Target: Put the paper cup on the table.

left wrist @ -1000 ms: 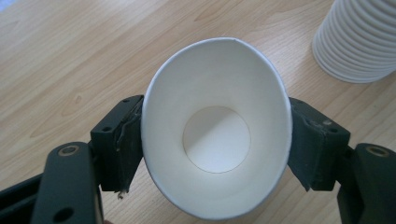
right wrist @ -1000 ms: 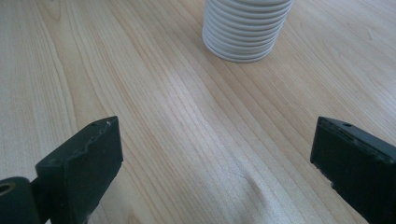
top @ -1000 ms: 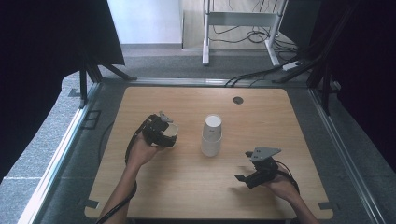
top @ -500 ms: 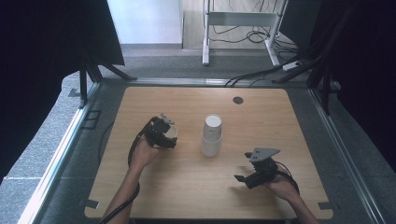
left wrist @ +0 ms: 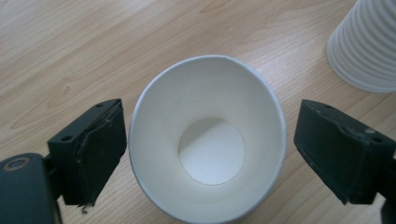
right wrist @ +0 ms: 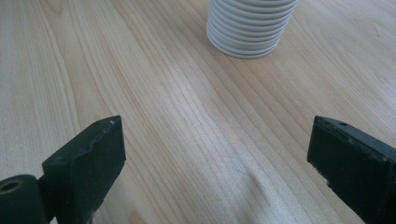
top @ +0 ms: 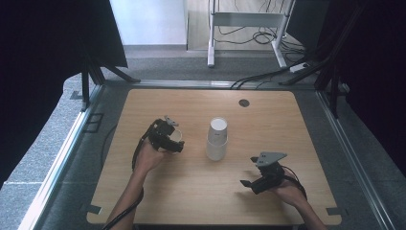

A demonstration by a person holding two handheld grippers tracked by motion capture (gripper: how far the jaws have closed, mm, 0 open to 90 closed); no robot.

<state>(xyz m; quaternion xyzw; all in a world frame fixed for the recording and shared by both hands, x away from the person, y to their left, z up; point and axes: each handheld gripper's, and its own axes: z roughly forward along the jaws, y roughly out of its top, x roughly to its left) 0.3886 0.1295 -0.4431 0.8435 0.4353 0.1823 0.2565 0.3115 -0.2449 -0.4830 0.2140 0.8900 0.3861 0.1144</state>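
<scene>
A: The left claw (top: 173,142) is standing over a single paper cup (top: 176,137) at about nine o'clock from the stack of cups (top: 217,139) in the middle of the worktop (top: 287,124).

B: And its jaws have just been opening. In the left gripper view the cup (left wrist: 208,137) is sitting upright between them, mouth up, with a sliver of daylight on the left side and a wider gap on the right. So that claw is open, pressing on nothing.

A: Looks like a release to me. The cup is resting on the wood by itself, well apart from the stack (left wrist: 366,44), which is peeking in at two o'clock of that view.

B: Agreed. To finish this cleanly, I'd say the hand should be lifting straight up, keeping both jaws clear of the rim. The left jaw is very close; any sideways drift could be tipping a light cup like that.

A: What's the right claw (top: 253,181) doing?

B: Waiting at about five o'clock from the stack, low over bare wood. The right gripper view is showing its jaws spread wide with nothing between them, and the stack (right wrist: 252,25) ahead at twelve o'clock.

A: So it's lined up for the next cup, perhaps?

B: Possibly. If so, it should be gripping just the top cup's wall, gently, since thin paper is crushing easily and nested cups are tending to come away in pairs.
</scene>
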